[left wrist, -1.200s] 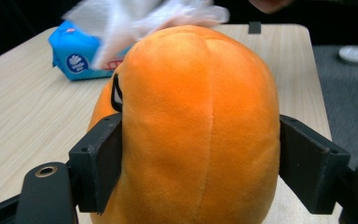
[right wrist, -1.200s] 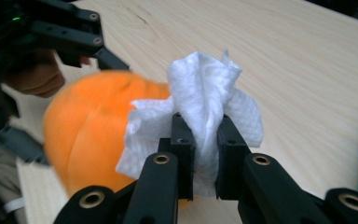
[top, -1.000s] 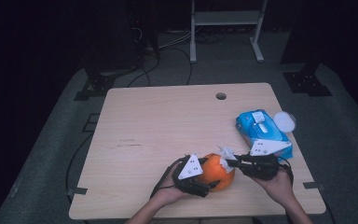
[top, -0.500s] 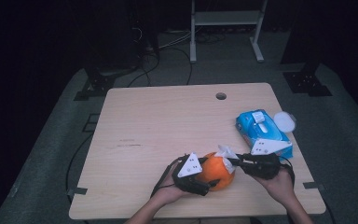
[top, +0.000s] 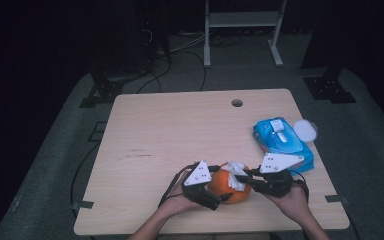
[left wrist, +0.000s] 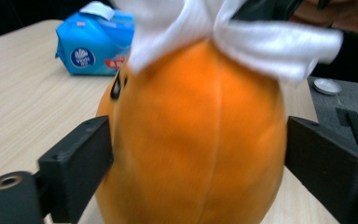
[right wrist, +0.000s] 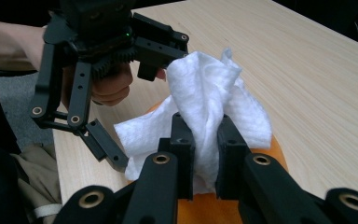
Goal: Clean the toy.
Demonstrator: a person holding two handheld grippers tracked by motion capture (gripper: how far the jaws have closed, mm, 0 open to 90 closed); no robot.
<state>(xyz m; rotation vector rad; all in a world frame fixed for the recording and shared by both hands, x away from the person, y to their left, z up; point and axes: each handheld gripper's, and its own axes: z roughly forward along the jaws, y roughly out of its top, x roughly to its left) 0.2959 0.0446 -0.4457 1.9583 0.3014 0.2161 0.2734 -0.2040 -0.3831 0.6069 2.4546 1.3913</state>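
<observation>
Wiping the orange toy

The right claw [right wrist: 200, 154] pinches a crumpled white wipe [right wrist: 205, 102] on the round orange plush toy [left wrist: 191, 140]. The left claw [left wrist: 196, 158] has just been opening; its jaws stand spread around the toy.

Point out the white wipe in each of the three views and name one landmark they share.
High view: the white wipe lies on top of the orange plush toy, near the table's front edge, between the two grippers.
Left gripper view: the wipe is at the top, draped over the toy.
Right gripper view: the wipe is in the centre, pinched by the right gripper.
Shared landmark: the orange plush toy under the wipe.
</observation>
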